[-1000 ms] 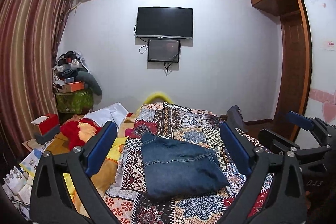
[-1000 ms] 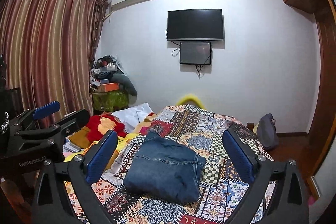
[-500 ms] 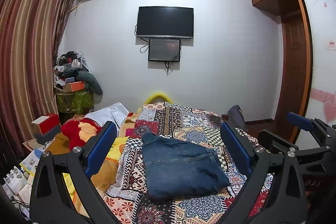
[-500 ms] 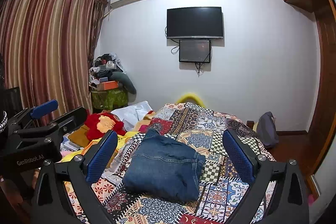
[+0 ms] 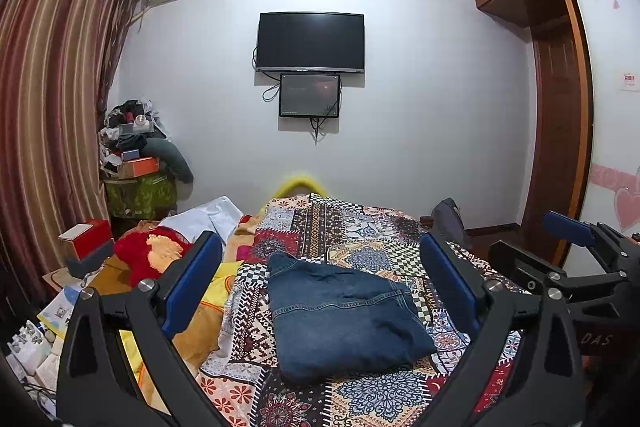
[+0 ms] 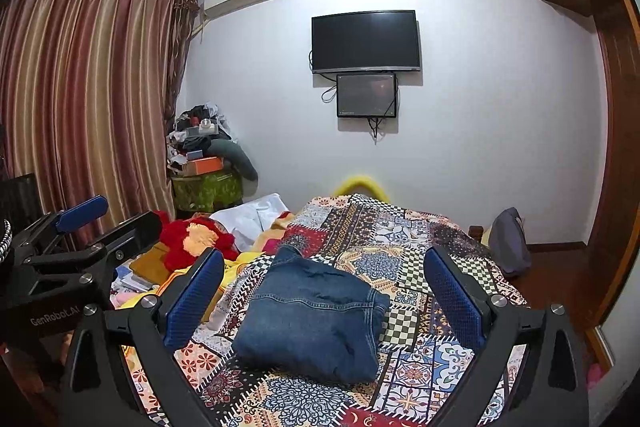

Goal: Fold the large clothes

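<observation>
A pair of blue jeans [image 5: 344,315] lies folded into a thick rectangle on the patterned bedspread [image 5: 360,239]; the right wrist view shows the jeans [image 6: 312,319] too. My left gripper [image 5: 320,283] hovers above and in front of the folded jeans, open, with nothing between its blue pads. My right gripper [image 6: 324,291] is open too and holds nothing, above the same bundle. In the left wrist view the right gripper [image 5: 576,259] sits at the right edge; in the right wrist view the left gripper [image 6: 80,231] sits at the left edge.
Red and yellow cloths [image 5: 156,259] and a white garment [image 5: 208,215] pile on the bed's left side. A cluttered green stand [image 5: 140,191] stands by the striped curtain [image 5: 52,115]. A wall television [image 5: 310,41] hangs ahead. A grey bag [image 6: 510,241] and wooden wardrobe [image 5: 560,115] are right.
Both grippers have drifted slightly, so the view shifts a little; the folded jeans lie as before. Both stay open.
</observation>
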`<state>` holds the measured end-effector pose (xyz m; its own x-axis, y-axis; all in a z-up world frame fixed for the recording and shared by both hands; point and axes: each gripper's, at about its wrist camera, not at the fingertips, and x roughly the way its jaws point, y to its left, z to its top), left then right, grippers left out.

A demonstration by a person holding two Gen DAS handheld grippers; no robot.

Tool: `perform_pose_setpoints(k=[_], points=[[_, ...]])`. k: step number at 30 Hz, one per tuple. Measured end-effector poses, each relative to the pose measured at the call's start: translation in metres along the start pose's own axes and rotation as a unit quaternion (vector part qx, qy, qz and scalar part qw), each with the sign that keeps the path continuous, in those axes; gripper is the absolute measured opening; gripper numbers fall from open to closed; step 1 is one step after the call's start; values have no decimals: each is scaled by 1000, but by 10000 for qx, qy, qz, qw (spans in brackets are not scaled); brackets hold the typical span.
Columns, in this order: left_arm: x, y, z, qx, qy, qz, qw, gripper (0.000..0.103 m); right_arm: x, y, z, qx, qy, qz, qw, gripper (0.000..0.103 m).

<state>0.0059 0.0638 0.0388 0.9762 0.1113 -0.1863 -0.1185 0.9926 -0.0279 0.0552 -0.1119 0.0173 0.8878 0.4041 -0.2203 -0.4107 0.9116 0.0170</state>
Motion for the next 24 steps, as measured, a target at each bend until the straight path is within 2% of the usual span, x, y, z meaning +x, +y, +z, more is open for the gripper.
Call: perform_pose_setpoints(k=[24], points=[[8,3,-1,-7,112,-111,9999,100,-2,-5,3,91,-35,-98,9999,100]])
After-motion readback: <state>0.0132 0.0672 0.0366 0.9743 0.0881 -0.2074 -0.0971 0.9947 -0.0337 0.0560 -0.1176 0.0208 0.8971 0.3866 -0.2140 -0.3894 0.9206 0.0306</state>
